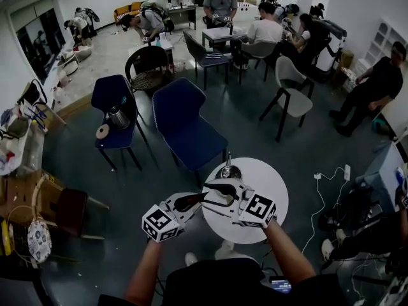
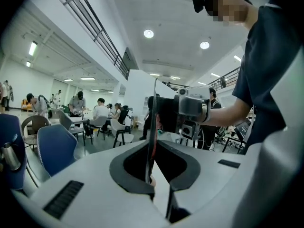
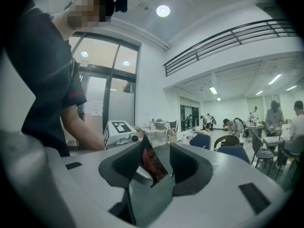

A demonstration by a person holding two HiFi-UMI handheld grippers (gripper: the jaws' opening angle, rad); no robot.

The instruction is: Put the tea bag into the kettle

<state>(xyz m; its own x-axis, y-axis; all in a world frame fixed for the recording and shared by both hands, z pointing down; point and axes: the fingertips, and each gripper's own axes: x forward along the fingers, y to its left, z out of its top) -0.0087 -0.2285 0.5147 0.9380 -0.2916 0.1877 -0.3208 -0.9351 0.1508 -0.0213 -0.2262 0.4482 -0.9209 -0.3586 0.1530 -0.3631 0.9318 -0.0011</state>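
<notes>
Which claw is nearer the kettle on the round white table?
Right. The right claw is over the table, just short of the kettle. The left claw, gripping the tea bag packet, hangs at the table's left edge, farther off.

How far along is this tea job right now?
Nothing looks done yet: the kettle stands on the white table. In hand: the left gripper pinches the tea bag packet; the right gripper is open around its other end. Left: getting the bag into the kettle.
</notes>
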